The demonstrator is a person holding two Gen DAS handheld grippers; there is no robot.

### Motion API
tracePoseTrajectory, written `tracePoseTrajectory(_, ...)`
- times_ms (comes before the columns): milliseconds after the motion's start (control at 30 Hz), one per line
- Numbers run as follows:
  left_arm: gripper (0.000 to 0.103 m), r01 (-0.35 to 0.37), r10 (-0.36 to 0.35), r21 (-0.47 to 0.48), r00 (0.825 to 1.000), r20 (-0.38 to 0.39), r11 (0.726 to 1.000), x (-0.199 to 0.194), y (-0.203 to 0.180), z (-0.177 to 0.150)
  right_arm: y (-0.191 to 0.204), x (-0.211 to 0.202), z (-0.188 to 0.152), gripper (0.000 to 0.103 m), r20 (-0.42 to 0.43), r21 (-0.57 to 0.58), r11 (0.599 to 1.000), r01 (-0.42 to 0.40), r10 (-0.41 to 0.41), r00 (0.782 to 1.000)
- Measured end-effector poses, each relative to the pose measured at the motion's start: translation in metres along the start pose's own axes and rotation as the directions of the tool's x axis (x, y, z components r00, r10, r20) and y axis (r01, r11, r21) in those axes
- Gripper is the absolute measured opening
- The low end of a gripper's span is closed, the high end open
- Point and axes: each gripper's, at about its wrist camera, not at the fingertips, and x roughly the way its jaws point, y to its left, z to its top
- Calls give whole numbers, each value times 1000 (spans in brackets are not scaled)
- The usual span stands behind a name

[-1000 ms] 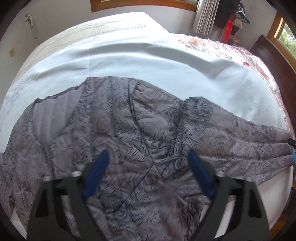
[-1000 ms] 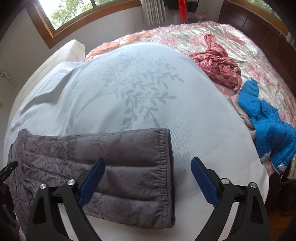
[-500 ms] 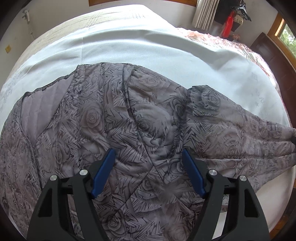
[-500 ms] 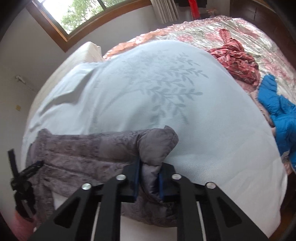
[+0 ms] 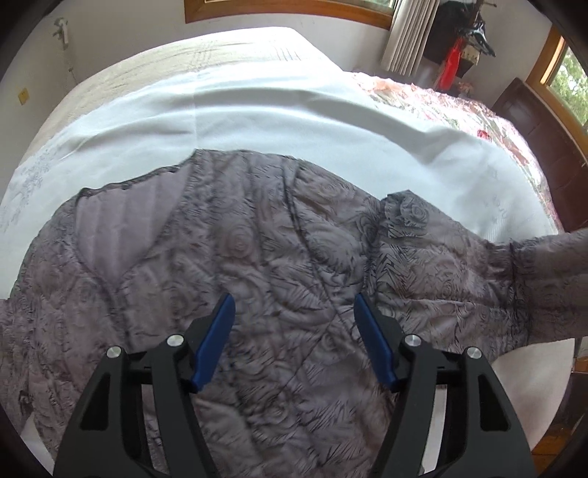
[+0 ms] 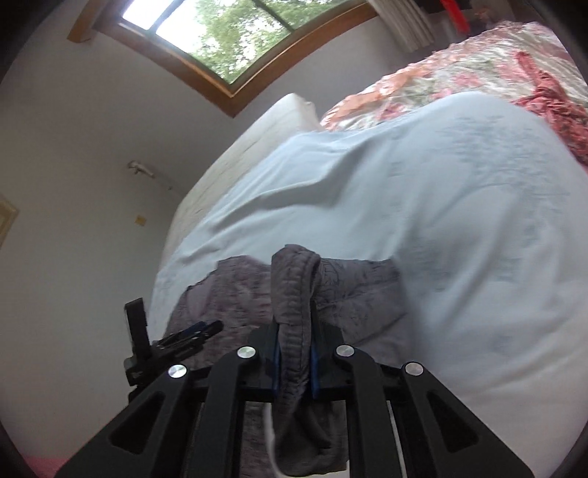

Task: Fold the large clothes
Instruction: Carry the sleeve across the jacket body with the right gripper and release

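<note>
Left wrist view first: one big grey quilted jacket (image 5: 279, 264) with a rose pattern lies spread across the white sheet (image 5: 294, 121) on the bed. Its neckline is open toward the left, showing the plain lining, and one sleeve (image 5: 477, 279) runs off to the right, where its far end lifts up off the sheet at the edge of the frame. The left hand-held gripper (image 5: 294, 323) sits over the middle of the jacket with its two blue-padded fingers (image 5: 217, 342) spread apart, nothing between them, so it's released. I can't tell if the tips touch the fabric. Further back there's one floral bedspread (image 5: 459, 110) and one curtain (image 5: 408, 33) by the window.

Right wrist view is blurry, but the main bit is clear enough: the right hand-held gripper (image 6: 294, 353) is clenched on the sleeve cuff (image 6: 294, 294), a bunched fold of grey fabric poking up between the two fingers and hanging down below them. The rest of the jacket lies on the sheet just behind. The other hand-held gripper shows low on the left. One window (image 6: 228, 33) up top, and one crumpled red patterned garment (image 6: 551, 103) on the floral bedspread at the right.
</note>
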Motion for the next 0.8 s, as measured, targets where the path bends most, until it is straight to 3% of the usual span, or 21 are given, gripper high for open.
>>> tracePoseTrajectory(133, 67, -10, 10, -22, 1000, 8, 1000, -12, 21, -3, 42, 48, -2, 12, -58, -55, 998, 22, -26, 998)
tracePoseTrajectory(567, 67, -35, 34, -95, 999, -16, 995, -11, 72, -12, 77, 171, -23, 13, -192, -148, 982, 116, -144, 971)
tracePoseTrajectory(633, 67, -21, 19, -100, 1000, -22, 995, -10, 75, -12, 76, 184, -28, 18, -213, -152, 981, 123, -154, 965)
tracePoseTrajectory(700, 67, 2, -5, -105, 1000, -26, 994, -11, 76, -12, 75, 189, -29, 33, -228, -145, 985, 94, -125, 966)
tracePoseTrajectory(800, 69, 44, -47, -105, 999, -25, 993, -15, 73, -12, 76, 184, -32, 37, -247, -153, 988, 6, -45, 968)
